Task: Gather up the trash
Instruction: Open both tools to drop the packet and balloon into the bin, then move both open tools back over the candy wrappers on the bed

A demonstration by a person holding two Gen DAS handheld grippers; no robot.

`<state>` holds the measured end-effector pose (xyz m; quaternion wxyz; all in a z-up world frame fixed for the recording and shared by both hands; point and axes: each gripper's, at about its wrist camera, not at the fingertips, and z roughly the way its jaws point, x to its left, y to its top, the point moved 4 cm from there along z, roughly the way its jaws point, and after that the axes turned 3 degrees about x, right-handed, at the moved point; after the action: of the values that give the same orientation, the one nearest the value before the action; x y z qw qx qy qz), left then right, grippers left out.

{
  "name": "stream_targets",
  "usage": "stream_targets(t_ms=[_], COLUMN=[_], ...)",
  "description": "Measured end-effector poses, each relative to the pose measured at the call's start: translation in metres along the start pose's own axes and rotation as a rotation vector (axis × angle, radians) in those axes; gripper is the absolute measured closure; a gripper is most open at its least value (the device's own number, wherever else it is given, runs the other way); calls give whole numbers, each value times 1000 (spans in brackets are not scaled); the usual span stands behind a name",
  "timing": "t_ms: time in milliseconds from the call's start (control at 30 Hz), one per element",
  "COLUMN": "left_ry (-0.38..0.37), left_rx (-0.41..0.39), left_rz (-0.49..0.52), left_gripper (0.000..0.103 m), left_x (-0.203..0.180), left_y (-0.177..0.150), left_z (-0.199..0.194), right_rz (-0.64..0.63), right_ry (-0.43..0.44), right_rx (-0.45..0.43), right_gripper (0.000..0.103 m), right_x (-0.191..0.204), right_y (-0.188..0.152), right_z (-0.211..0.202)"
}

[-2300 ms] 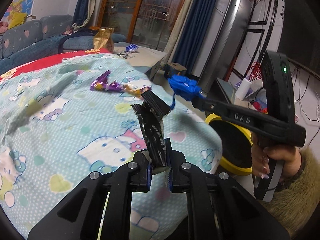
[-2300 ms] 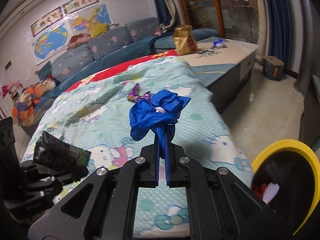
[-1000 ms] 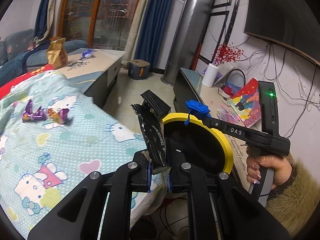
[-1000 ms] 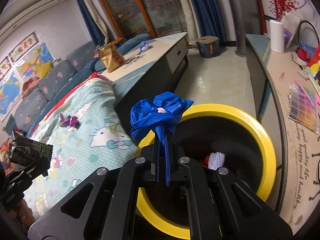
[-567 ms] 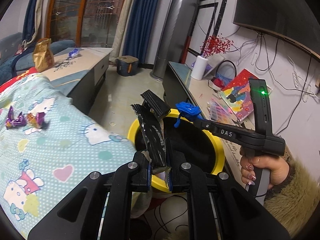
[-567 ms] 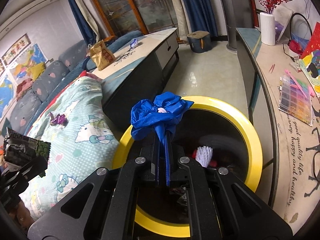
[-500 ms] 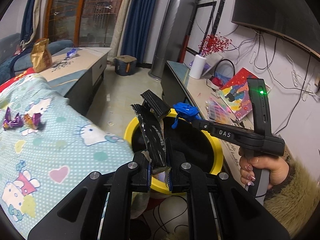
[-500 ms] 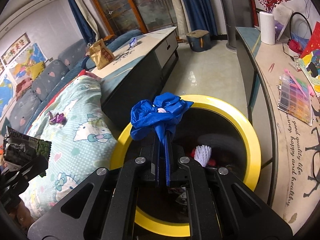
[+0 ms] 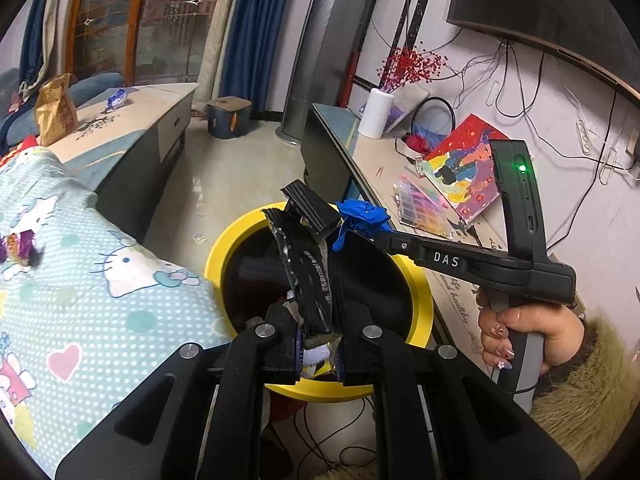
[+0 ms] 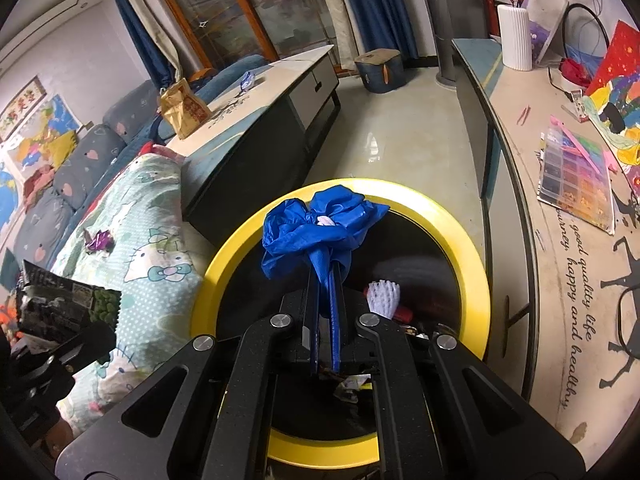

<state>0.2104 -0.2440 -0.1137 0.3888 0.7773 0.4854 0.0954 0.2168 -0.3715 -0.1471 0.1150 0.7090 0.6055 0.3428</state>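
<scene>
We hold both grippers tilted downward, side by side: left gripper (image 9: 318,334) clamped closed, right gripper (image 10: 325,320) clamped closed, right hand (image 9: 528,330) wrapped around its handle.

I can read "DAS" in white letters on the side of the right claw (image 9: 362,224). On the long table (image 10: 560,280) at the right, black script reads "good quality life" and "happy and healthy". The print on the black wrapper (image 9: 308,276) is too small to read.

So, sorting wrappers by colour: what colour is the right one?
Bright blue wrapper, clearest in the right wrist view.
</scene>
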Motion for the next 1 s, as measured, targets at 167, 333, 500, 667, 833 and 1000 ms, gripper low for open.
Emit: stream_targets(t_ms=[167,333,500,667,833,1000], left_ry=[-1,-4,4,34,47,108], left_rx=[22,44,50,16,-23,-84], left_rz=[14,21,25,37,-4,-38], left_gripper=[92,92,57,15,8,7], left_x=[-3,-6,-5,-3,13,37], left_y=[2,7,11,12,12,11], left_z=[14,31,42,38,20,-6], right_rz=[-7,8,42,66,51,-5], right_ry=[-4,-6,-11,-30,-32,-2], right_rx=[20,35,28,-12,-63,-99], right_gripper=[101,98,75,69,58,56], right_x=[-4,-10,-17,-23,-14,12], right_y=[-4,-6,-5,-2,3,8], right_z=[3,5,4,-3,-12,-19])
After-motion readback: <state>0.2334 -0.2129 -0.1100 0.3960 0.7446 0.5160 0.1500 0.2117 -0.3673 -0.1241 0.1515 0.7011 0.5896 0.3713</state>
